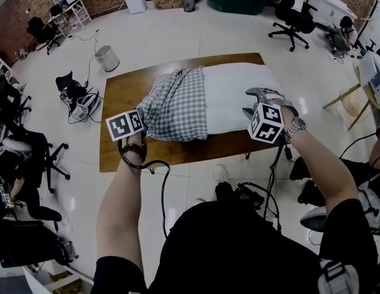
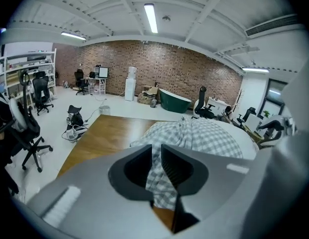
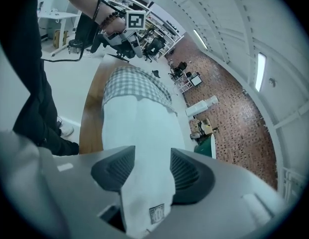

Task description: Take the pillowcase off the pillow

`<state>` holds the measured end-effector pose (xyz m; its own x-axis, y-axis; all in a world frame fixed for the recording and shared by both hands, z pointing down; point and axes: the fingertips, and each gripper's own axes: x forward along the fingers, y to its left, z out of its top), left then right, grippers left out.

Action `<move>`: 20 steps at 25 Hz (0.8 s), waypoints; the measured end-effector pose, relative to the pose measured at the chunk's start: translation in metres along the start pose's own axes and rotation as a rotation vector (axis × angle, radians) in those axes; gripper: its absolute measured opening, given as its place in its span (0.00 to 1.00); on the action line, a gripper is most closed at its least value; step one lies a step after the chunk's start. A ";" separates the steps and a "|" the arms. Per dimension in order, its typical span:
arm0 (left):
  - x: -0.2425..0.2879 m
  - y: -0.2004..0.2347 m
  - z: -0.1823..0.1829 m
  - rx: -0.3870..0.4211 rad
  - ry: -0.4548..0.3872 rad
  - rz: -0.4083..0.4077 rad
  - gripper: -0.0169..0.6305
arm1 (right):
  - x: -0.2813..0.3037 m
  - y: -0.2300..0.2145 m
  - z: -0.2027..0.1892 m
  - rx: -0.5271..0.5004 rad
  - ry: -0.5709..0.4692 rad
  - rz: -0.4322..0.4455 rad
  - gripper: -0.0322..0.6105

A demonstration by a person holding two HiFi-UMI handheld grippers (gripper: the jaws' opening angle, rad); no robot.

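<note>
A white pillow lies along the wooden table. A grey checked pillowcase covers its left half and is bunched there. My left gripper sits at the pillowcase's near left corner. In the left gripper view its jaws stand close together, with a fold of checked cloth pinched between the pads. My right gripper is over the pillow's bare right end. Its jaws stand wide apart. The pillow's white corner with a small label lies loose between them.
A round bin stands on the floor beyond the table's left end. Office chairs and bags ring the room. A black cable hangs from my left hand at the table's near edge. Another person sits at the far right.
</note>
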<state>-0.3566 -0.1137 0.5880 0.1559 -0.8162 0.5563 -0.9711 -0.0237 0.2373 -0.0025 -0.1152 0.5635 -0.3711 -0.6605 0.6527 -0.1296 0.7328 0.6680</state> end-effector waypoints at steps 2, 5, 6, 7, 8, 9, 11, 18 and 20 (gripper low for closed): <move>-0.001 -0.011 0.011 0.037 -0.007 -0.015 0.12 | 0.000 -0.008 0.004 0.004 -0.004 -0.003 0.39; 0.000 -0.025 0.027 0.111 -0.008 -0.033 0.13 | 0.002 -0.021 0.012 0.001 -0.013 -0.007 0.39; 0.002 -0.030 0.032 0.135 -0.006 -0.038 0.13 | 0.003 -0.026 0.015 0.000 -0.018 -0.007 0.39; 0.004 -0.035 0.037 0.157 -0.006 -0.045 0.14 | 0.004 -0.032 0.018 0.000 -0.023 -0.006 0.39; 0.006 -0.041 0.041 0.177 -0.005 -0.052 0.15 | 0.005 -0.038 0.020 0.000 -0.028 -0.006 0.39; 0.009 -0.046 0.046 0.195 -0.005 -0.059 0.16 | 0.008 -0.043 0.022 -0.002 -0.032 -0.005 0.39; 0.014 -0.055 0.054 0.223 -0.002 -0.074 0.18 | 0.012 -0.054 0.027 -0.006 -0.039 -0.003 0.39; 0.042 -0.088 0.077 0.311 0.035 -0.113 0.25 | 0.031 -0.090 0.029 0.004 -0.065 0.026 0.39; 0.053 -0.098 0.088 0.343 0.050 -0.127 0.26 | 0.040 -0.103 0.029 0.013 -0.071 0.042 0.39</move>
<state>-0.2688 -0.2055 0.5239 0.2798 -0.7655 0.5795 -0.9462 -0.3221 0.0313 -0.0302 -0.2122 0.5106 -0.4406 -0.6160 0.6530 -0.1240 0.7622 0.6353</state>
